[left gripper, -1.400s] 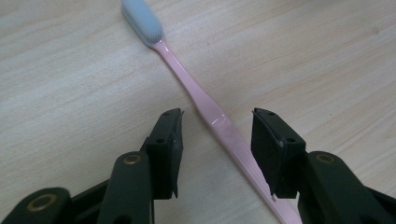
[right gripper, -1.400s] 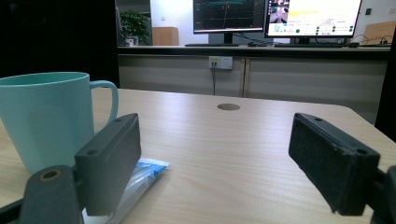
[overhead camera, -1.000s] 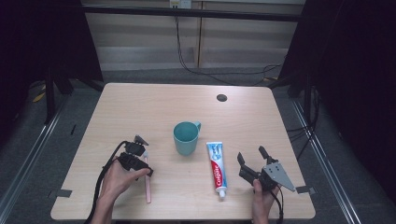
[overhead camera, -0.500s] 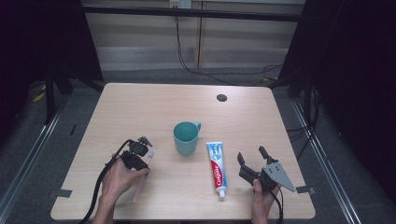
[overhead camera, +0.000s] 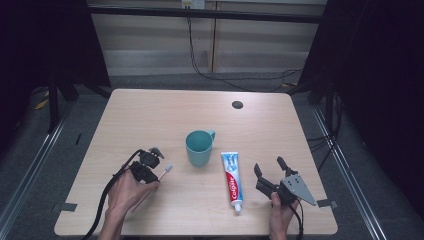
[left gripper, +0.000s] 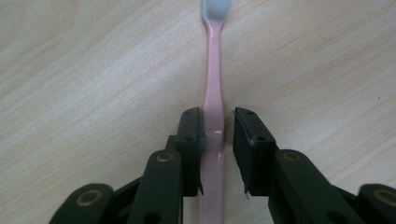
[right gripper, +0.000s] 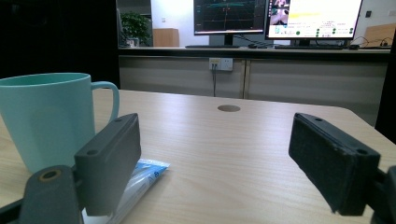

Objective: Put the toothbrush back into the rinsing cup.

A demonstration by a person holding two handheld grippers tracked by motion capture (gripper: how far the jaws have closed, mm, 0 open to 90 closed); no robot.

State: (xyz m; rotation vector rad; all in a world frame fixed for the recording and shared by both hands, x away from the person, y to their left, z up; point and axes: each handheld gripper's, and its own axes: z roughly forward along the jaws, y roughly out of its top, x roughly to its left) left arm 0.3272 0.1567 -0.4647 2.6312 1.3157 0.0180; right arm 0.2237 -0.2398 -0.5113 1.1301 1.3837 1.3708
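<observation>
Pale wooden surface (overhead camera: 150,115) under dim studio light: the left claw (left gripper: 218,135) straddles the slim pink plastic toothbrush (left gripper: 214,84), one pad against the handle, the other a sliver off after the jaws just eased apart, apparently settling a grip mid-handle to lift it. White bristles point ahead of that claw, toward the teal ceramic mug (overhead camera: 199,147). Beyond it the right claw (overhead camera: 270,172) rests spread wide beside the red-and-white toothpaste tube (overhead camera: 232,180), seemingly waiting.
</observation>
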